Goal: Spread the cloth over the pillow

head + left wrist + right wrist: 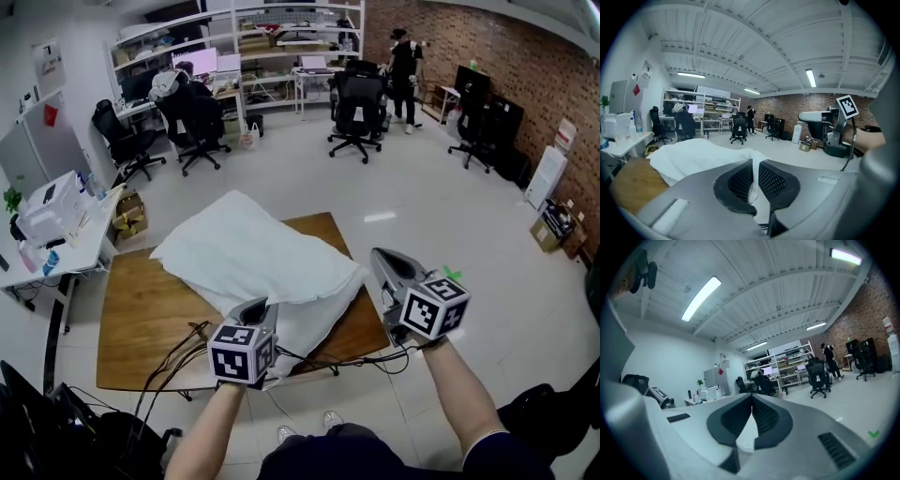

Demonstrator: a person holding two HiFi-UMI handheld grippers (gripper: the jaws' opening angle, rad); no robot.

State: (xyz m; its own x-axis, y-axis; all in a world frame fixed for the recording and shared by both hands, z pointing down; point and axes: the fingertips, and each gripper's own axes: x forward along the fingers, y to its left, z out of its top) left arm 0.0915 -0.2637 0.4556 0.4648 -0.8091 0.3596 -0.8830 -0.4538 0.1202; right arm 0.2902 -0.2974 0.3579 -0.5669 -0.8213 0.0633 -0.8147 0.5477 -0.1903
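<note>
A white cloth (253, 248) lies spread over a bulky white pillow (314, 323) on a wooden table (141, 319). The pillow shows only at the near right, below the cloth's edge. My left gripper (255, 307) is at the cloth's near edge, shut on it. In the left gripper view the cloth (693, 154) runs between the left gripper's (753, 180) closed jaws. My right gripper (378, 255) hangs in the air just right of the cloth's near right corner, tilted upward and shut. In the right gripper view the right gripper (752, 413) shows closed jaws against the room, with no cloth clearly between them.
Black cables (178, 352) trail over the table's near edge. A white desk (56, 244) with boxes and bottles stands at the left. Office chairs (356, 112), shelves and a standing person (405, 70) are far back. A brick wall (525, 66) runs along the right.
</note>
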